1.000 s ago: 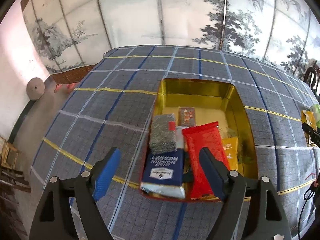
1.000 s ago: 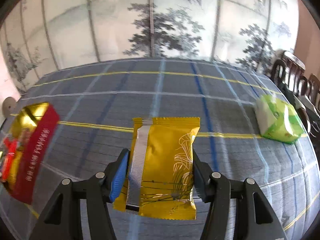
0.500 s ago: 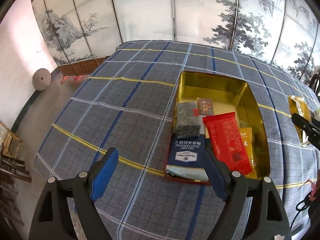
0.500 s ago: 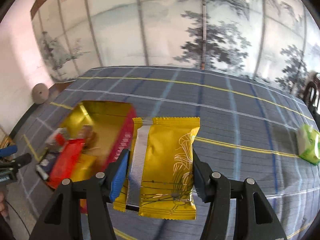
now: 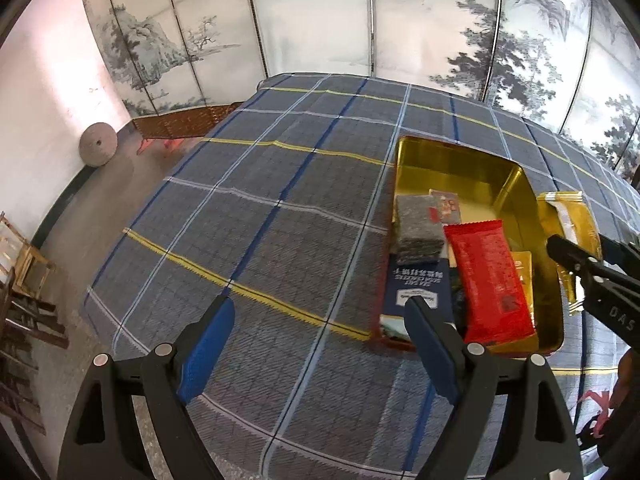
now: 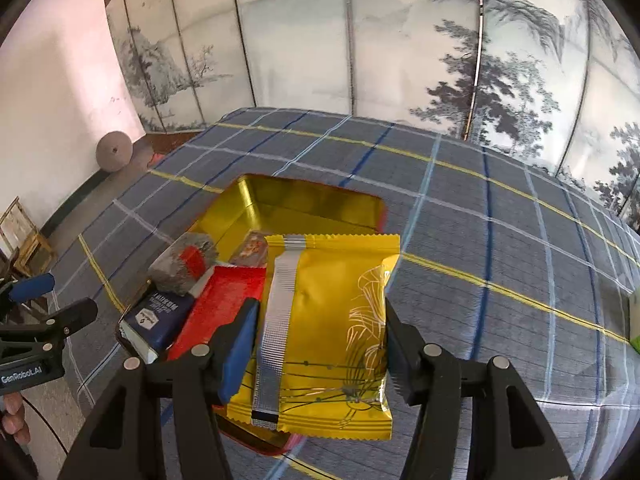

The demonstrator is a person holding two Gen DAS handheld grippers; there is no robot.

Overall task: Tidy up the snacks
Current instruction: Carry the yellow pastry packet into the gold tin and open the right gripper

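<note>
- Pads of the right gripper were clamped on both side edges of a yellow snack packet, held upright over the near end of the gold tin.
- Inside that tin lay a red packet, a navy packet, a grey packet and a small printed sachet; the far end of the tin was bare.
- The left gripper hovered over the checked tablecloth just beside the tin's near left corner, its jaws wide and opening, with nothing between them.
- The tin sat on the cloth-covered table, with a green packet lying well apart at the right edge of the right wrist view.
- A painted folding screen stood behind the table.
</note>
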